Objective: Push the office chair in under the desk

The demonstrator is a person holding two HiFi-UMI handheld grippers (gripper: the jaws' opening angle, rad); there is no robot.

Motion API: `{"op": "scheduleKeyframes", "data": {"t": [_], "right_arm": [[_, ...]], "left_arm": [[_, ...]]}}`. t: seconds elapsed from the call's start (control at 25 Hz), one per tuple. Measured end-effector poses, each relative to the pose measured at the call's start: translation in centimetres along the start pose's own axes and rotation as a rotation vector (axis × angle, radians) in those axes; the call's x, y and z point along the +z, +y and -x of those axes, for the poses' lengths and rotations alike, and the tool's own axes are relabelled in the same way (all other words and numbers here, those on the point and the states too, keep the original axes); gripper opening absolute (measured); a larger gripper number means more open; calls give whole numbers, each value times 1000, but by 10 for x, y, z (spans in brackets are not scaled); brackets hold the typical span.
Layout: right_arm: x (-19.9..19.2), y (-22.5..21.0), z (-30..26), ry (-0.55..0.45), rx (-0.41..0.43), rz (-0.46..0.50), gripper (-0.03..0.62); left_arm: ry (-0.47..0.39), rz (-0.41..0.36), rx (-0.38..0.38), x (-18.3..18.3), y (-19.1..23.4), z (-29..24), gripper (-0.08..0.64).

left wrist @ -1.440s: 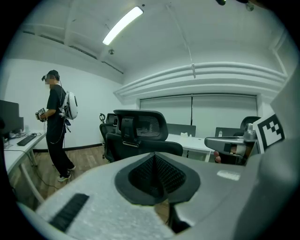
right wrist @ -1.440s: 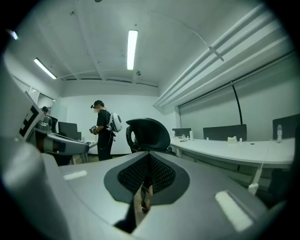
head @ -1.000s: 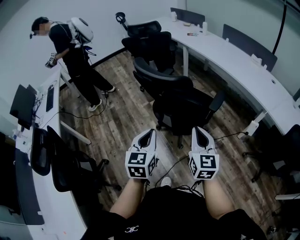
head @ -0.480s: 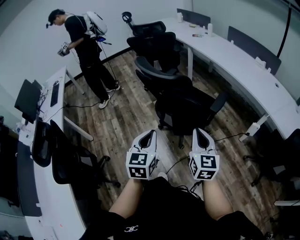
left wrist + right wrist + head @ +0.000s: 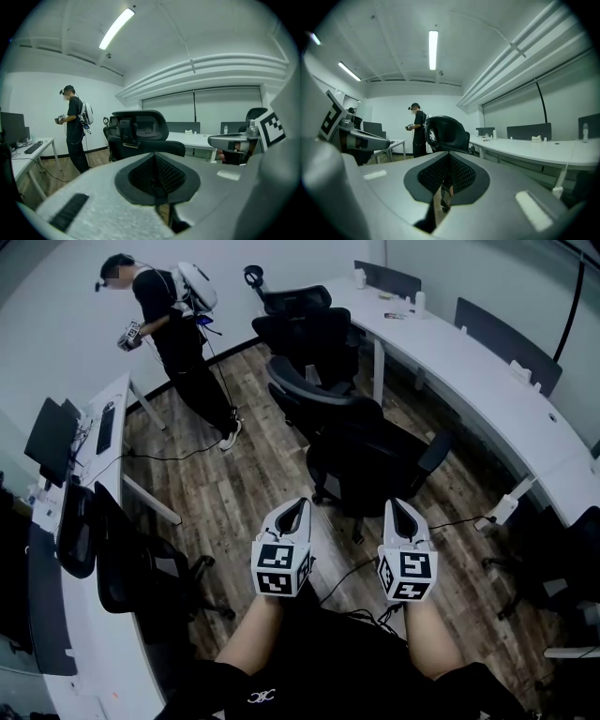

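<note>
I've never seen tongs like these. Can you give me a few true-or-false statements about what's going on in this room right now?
1. The left tongs and right tongs are both shut and empty. True.
2. The left tongs touch the nearest office chair. False: they are held short of it, apart from it.
3. Another person stands at the far left of the room. True.
4. The monitor stands on the floor. False: it stands on the left desk.

The left claw (image 5: 296,510) and right claw (image 5: 400,509) have pale grey tapered shells with black mesh-lined hollows and black-and-white marker cubes (image 5: 281,570), and the person wears black clothing (image 5: 328,662) bearing a small white logo (image 5: 263,698)
</note>
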State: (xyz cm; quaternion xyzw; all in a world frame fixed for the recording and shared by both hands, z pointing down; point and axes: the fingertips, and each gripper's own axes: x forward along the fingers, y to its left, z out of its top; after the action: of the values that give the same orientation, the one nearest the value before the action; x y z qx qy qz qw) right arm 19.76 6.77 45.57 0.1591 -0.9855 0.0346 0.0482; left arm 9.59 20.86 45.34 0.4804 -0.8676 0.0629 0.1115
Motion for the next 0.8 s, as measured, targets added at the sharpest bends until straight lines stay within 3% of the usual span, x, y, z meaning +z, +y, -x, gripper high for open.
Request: {"op": "scheduleKeyframes", "data": {"t": [0.32,0.48,0.68,0.8], "right_arm": [[15,0,-59,-26,-32,-6,11],[17,4,-98,-12,-46,-3,17],[11,-2,-134,79,-39,36,57],[7,-5,-150,143,-11,121,82]], "left_arm": [[-20,-43,-47,12,49,-54,8],[-1,-176,-90,21,87,-96,8],[-14,-330,-159,49,138,-146,31],[-43,-525,-274,57,158,-175,79]]}}
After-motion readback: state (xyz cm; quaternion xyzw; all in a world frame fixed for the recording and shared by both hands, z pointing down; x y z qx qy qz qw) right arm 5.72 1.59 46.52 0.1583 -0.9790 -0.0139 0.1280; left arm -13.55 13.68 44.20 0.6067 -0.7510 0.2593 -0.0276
